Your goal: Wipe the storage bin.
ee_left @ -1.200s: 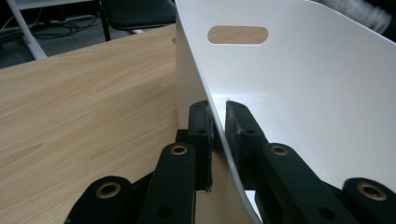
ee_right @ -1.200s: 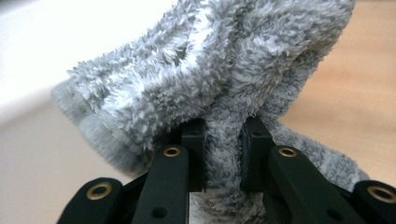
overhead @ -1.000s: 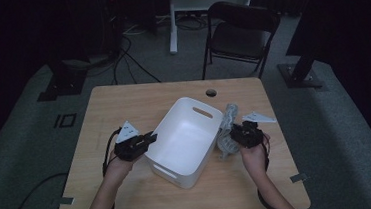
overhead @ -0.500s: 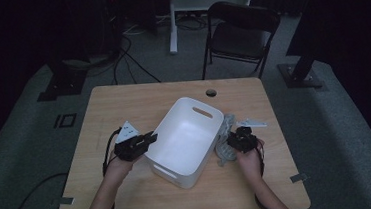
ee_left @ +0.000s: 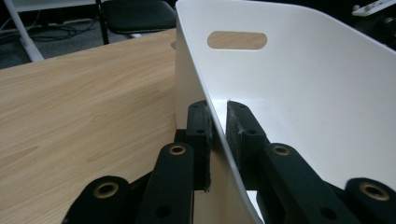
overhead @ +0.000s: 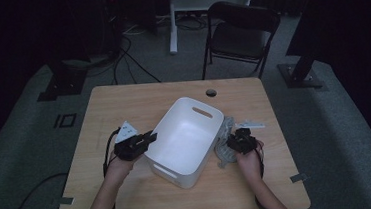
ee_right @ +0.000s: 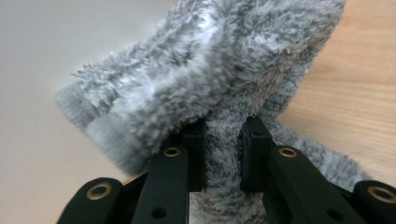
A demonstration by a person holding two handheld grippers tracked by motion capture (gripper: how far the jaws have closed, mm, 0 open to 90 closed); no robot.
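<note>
Left of centre in the high view: left gripper, black, held in a hand entering from the lower left edge, grey three-cornered plate on top, cable looping down beside the wrist. Jaws pinched on the near-left wall of the white tub. In the left gripper view, same grip from close up: one jaw outside the thin white wall, the other inside, pads pressed on the rim at lower centre of the frame; oval handle slot cut through the far wall at upper centre.

Centre of the high view: tub standing on the wooden table, turned at a slant, open side up, inside bare and white, handle slots in the far and near ends. Small round hole in the tabletop just beyond the tub's far corner.

Right of the tub: grey fluffy cloth, lying on the table against the tub's right wall. Right gripper down on it, held in a hand rising from the lower right edge. In the right gripper view, jaws clamped on a fold of the shaggy cloth, pile bulging above both pads, tub wall pale at left, tabletop at right.

Upper centre of the high view: black folding chair on the carpet beyond the table.

No readable writing, brand or label anywhere.
</note>
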